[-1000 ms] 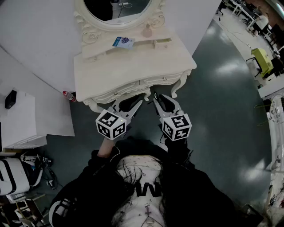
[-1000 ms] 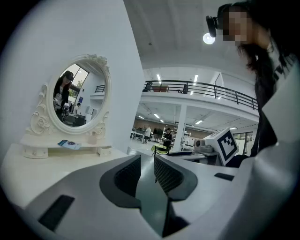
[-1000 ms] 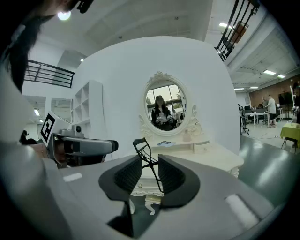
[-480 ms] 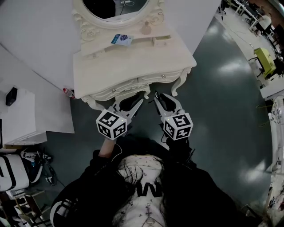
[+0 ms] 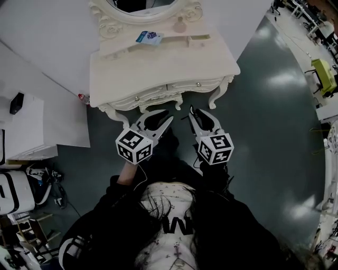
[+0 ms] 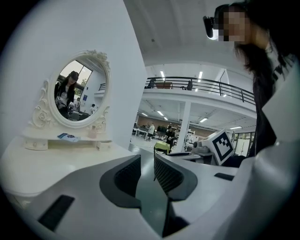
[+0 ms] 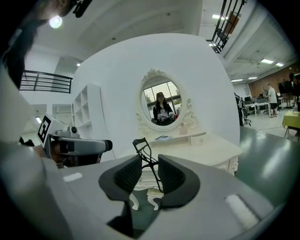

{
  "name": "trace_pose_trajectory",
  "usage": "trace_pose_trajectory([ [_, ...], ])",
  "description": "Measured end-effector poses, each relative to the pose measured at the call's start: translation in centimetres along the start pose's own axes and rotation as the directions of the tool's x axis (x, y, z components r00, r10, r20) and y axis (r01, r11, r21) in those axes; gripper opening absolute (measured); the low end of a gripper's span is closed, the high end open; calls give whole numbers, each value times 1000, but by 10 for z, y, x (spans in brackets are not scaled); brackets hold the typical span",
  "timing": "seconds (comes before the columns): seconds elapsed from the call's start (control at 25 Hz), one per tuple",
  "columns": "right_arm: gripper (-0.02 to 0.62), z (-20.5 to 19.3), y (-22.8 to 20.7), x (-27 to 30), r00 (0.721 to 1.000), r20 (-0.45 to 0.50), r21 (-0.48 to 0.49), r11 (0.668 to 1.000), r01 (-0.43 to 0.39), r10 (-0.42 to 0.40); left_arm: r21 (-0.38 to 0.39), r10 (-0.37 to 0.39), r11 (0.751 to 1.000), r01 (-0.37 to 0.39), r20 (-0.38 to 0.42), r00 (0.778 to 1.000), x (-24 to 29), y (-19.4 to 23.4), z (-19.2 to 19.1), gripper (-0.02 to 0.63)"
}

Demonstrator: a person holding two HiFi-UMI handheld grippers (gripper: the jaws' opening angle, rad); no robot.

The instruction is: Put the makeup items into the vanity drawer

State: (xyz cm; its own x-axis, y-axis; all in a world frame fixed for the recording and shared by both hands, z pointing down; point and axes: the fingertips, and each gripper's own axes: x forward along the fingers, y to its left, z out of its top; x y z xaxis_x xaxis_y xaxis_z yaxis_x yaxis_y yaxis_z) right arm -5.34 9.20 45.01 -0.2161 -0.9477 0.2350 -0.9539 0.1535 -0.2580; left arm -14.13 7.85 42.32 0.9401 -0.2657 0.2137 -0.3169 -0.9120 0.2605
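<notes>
A cream vanity (image 5: 158,63) with an oval mirror (image 5: 142,5) stands ahead of me, its two front drawers (image 5: 198,84) closed. On its back shelf lie a blue packet (image 5: 148,37), a small bottle (image 5: 180,25) and a small box (image 5: 194,37). My right gripper (image 5: 197,113) (image 7: 149,161) is shut on a black eyelash curler (image 7: 140,145), which sticks up out of the jaws. My left gripper (image 5: 160,117) (image 6: 147,161) stands open, a narrow gap between its pads with nothing in it. Both hover over the floor just short of the vanity's front edge.
A white cabinet (image 5: 26,137) with a black item (image 5: 17,103) on top stands at the left. A red-capped bottle (image 5: 82,98) sits on the floor by the vanity's left leg. Grey floor (image 5: 264,116) spreads to the right. A white wall backs the vanity.
Both grippers have drawn back slightly from the vanity's front edge, and the view has shifted a little. The jaws stand as before, the curler still held in the right one.
</notes>
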Motion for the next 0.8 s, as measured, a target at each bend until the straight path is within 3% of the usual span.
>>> trace_pose_trajectory([
  [0.2, 116, 0, -10, 16, 1000, -4, 17, 1000, -3, 3, -6, 5, 1000, -5, -19, 1000, 16, 19, 1, 87],
  [0.48, 117, 13, -70, 50, 998, -12, 34, 997, 63, -62, -1, -83, 997, 83, -35, 996, 87, 48, 16, 87],
  [0.8, 117, 45, -130, 116, 993, -26, 61, 992, 113, -112, 5, -148, 989, 149, -60, 987, 164, 109, 55, 87],
])
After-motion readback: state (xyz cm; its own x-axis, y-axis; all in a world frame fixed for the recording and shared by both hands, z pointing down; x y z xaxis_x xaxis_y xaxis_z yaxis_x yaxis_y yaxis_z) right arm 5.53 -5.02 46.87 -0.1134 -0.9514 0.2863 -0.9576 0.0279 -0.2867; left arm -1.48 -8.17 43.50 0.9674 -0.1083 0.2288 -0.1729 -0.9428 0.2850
